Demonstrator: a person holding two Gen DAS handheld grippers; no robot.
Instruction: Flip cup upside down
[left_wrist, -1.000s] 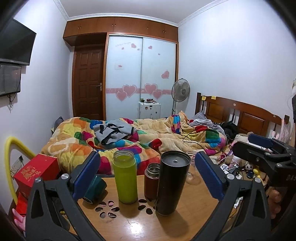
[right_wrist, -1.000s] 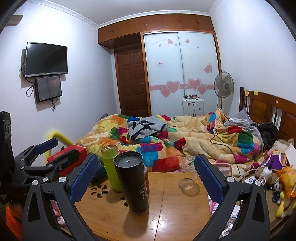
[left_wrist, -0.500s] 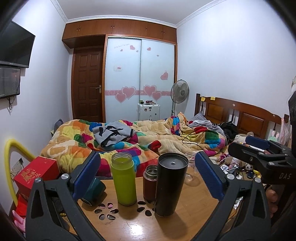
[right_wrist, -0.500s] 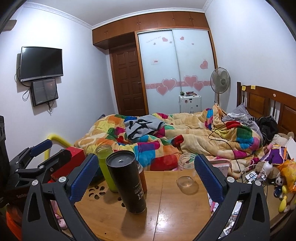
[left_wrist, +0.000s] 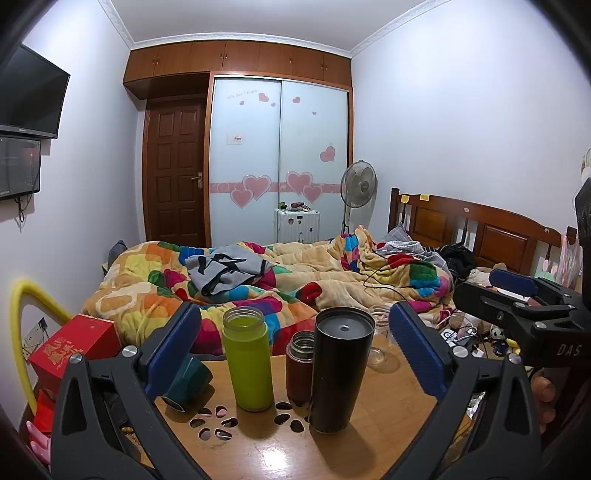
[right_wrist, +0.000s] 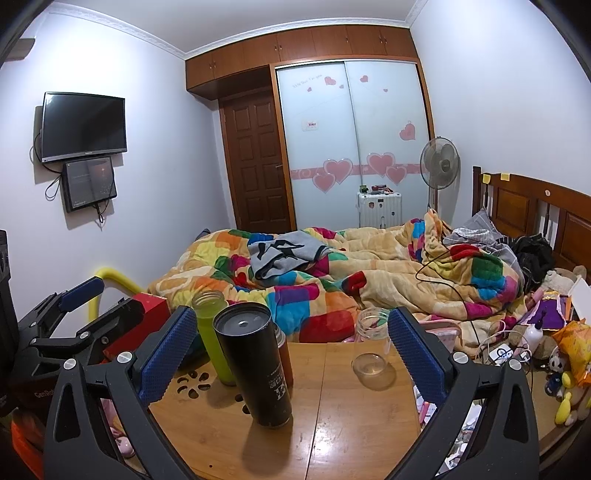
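Wooden table (left_wrist: 388, 413), left wrist view: black tumbler (left_wrist: 339, 369), green bottle (left_wrist: 248, 360), small red flask (left_wrist: 300, 365) upright; left gripper (left_wrist: 295, 350) jaws wide, nothing held. Right wrist view: clear glass cup (right_wrist: 371, 349) upright near table's far edge, right gripper (right_wrist: 291, 347) spread wide, empty, w/ cup just inside right finger.

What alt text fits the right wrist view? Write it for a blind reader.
The open right gripper hovers over a wooden table holding a black tumbler, green bottle and clear glass cup. A messy bed lies behind.
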